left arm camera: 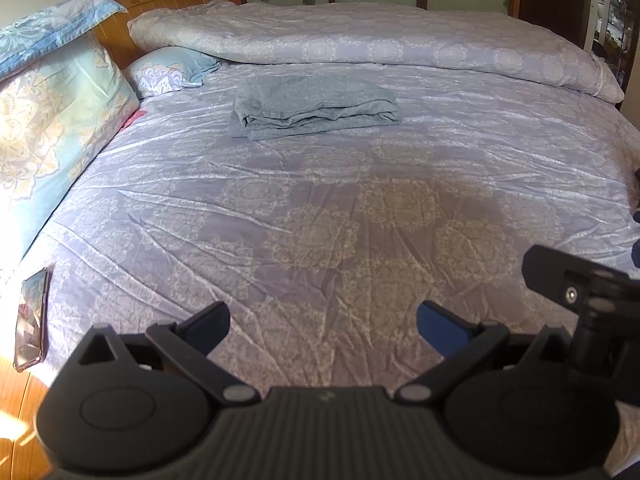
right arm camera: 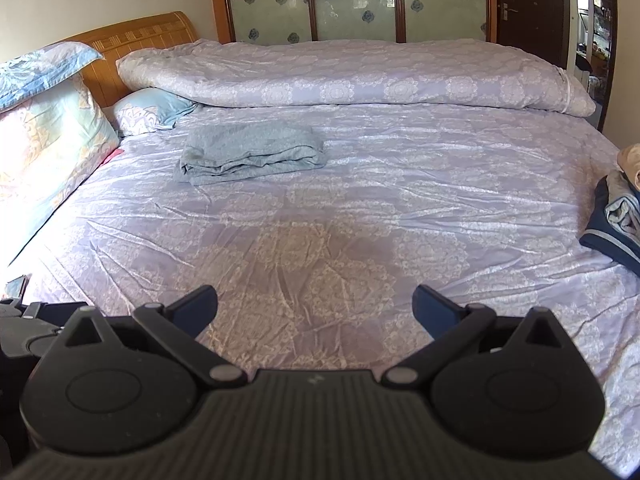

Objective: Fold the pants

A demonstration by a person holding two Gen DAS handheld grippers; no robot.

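Note:
A folded grey-blue garment (left arm camera: 314, 108) lies on the lilac patterned bed sheet (left arm camera: 320, 216) toward the far left; it also shows in the right wrist view (right arm camera: 252, 156). My left gripper (left arm camera: 323, 322) is open and empty, held over the near part of the bed, far from the garment. My right gripper (right arm camera: 315, 302) is open and empty, also over the near part of the bed. Part of the right gripper's body (left arm camera: 584, 284) shows at the right edge of the left wrist view. A pile of dark blue and grey clothes (right arm camera: 616, 220) lies at the bed's right edge.
A rolled quilt (right arm camera: 352, 76) lies along the far side of the bed. Pillows (left arm camera: 48, 120) lean on the wooden headboard (left arm camera: 160, 0) at the left. A phone (left arm camera: 31, 320) lies at the bed's near left edge. Wardrobe doors (right arm camera: 352, 0) stand behind.

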